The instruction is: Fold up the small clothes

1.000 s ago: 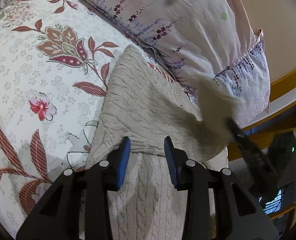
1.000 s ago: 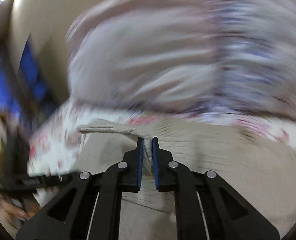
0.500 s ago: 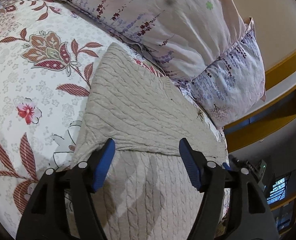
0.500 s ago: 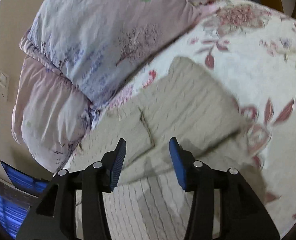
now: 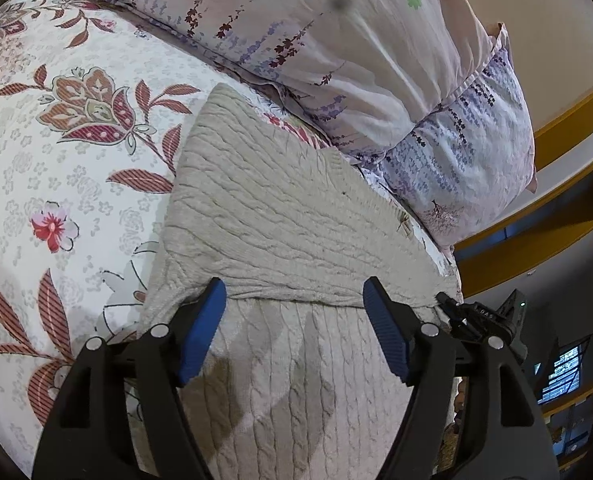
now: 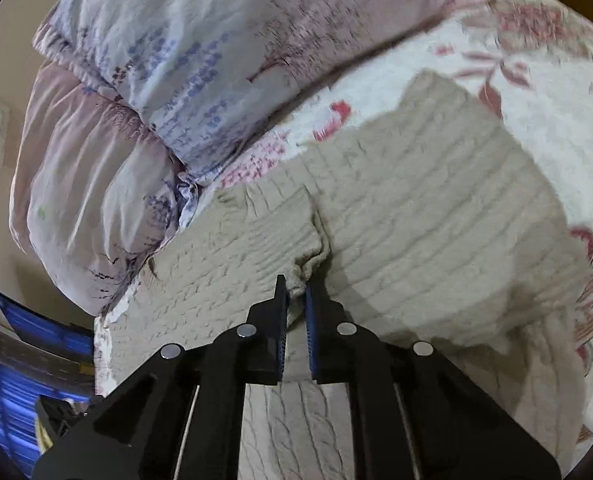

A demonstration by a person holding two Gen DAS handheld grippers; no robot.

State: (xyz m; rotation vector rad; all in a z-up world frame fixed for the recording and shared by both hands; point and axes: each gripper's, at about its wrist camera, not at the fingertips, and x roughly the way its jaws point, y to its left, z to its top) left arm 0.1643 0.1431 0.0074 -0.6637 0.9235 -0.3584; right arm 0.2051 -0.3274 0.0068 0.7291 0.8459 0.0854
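A beige cable-knit sweater (image 5: pixel 280 216) lies on the floral bedspread, part of it folded over itself across the middle. My left gripper (image 5: pixel 294 312) is open and empty, its blue pads either side of the fold edge, just above the knit. In the right wrist view the same sweater (image 6: pixel 436 216) shows with a folded flap. My right gripper (image 6: pixel 295 290) is shut on a bunched edge of the sweater at that flap's corner. The right gripper's black body (image 5: pixel 484 320) shows at the right edge of the left wrist view.
The floral bedspread (image 5: pixel 56 168) spreads to the left. Two pale lilac pillows (image 5: pixel 336 40) lie right behind the sweater; they also show in the right wrist view (image 6: pixel 144 80). A wooden bed frame (image 5: pixel 556 216) and the bed's edge lie to the right.
My right gripper opened half a second ago and is now shut on the sweater's flap edge. My left gripper opened wide and stayed over the fold.
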